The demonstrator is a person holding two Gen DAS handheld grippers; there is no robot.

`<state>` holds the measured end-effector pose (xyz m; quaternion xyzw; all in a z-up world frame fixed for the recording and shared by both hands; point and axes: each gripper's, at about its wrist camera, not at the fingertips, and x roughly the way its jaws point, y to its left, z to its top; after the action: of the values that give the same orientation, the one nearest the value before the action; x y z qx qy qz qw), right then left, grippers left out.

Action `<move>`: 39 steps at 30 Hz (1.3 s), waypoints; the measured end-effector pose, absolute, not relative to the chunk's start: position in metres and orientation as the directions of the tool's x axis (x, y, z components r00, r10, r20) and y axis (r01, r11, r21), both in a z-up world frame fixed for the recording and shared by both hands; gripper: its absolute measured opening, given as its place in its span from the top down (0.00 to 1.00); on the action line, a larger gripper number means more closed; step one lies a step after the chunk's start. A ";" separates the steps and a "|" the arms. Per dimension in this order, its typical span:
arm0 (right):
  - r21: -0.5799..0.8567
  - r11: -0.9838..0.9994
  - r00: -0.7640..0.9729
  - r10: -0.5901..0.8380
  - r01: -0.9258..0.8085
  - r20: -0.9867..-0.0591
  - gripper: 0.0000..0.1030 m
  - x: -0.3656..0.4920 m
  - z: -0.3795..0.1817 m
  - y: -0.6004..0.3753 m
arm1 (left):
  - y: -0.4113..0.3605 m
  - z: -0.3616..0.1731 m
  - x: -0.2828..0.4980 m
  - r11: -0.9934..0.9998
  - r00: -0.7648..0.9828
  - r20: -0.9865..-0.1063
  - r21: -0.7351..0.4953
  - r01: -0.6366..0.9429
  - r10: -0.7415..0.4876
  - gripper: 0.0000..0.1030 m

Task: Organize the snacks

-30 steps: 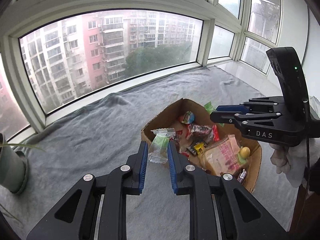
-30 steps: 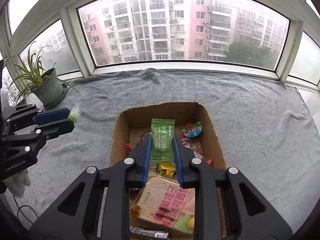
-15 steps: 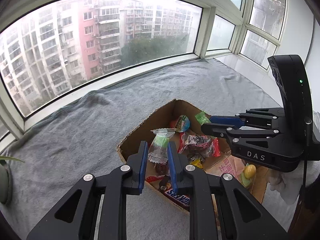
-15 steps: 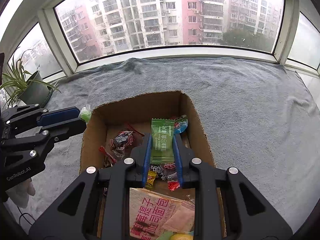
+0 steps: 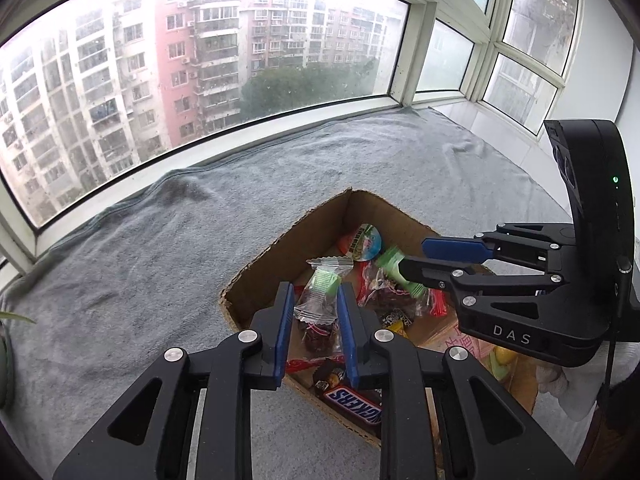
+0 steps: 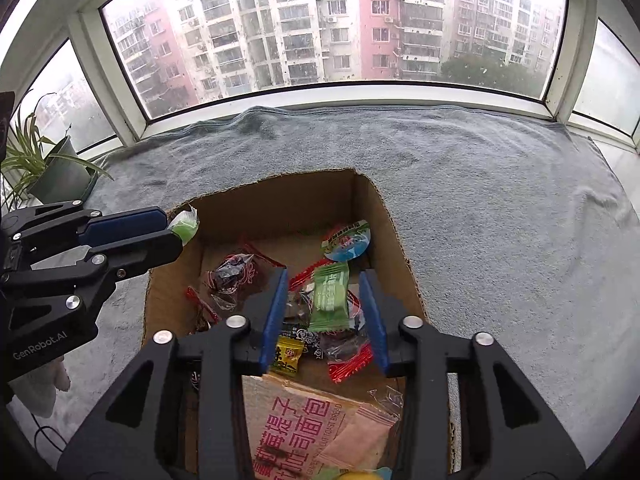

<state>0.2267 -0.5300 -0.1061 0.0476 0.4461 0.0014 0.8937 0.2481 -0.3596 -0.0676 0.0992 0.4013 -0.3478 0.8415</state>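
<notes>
A brown cardboard box on a grey blanket holds several snacks. My left gripper hangs over the box's left part, its pads still touching a clear packet with a green sweet; it also shows in the right wrist view. My right gripper is open above the box's middle. A green packet lies loose between its pads on the snack pile. The right gripper also shows in the left wrist view with the green packet by its tips.
In the box lie a round foil-lid cup, red-wrapped sweets, a yellow candy, a toast bread bag and a Snickers bar. A potted plant stands at the far left by the window.
Both grippers moved forward and down over the box. My right gripper opened and let go of the green packet, which now lies on the snacks. My left gripper widened a little.
</notes>
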 end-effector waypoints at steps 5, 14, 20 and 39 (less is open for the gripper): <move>0.071 0.996 0.605 0.027 0.050 -0.796 0.45 0.225 -0.104 -0.530 | -0.360 -0.067 0.248 0.740 0.441 -0.745 -0.105 0.665 -0.501 0.78; 0.029 0.997 0.606 -0.022 0.074 -0.795 0.13 0.218 -0.106 -0.532 | -0.362 -0.068 0.247 0.744 0.445 -0.748 -0.096 0.661 -0.492 0.47; 0.032 0.995 0.598 -0.034 0.099 -0.801 0.13 0.215 -0.108 -0.538 | -0.363 -0.067 0.245 0.745 0.451 -0.749 -0.084 0.662 -0.486 0.40; 0.022 0.990 0.637 -0.073 0.141 -0.767 0.12 0.186 -0.073 -0.519 | -0.345 -0.049 0.225 0.742 0.466 -0.720 -0.101 0.663 -0.514 0.39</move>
<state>0.1860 -0.5193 -0.0728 0.0399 0.4219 -0.0592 0.9038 0.2245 -0.3454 -0.0488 0.0967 0.3842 -0.3458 0.8506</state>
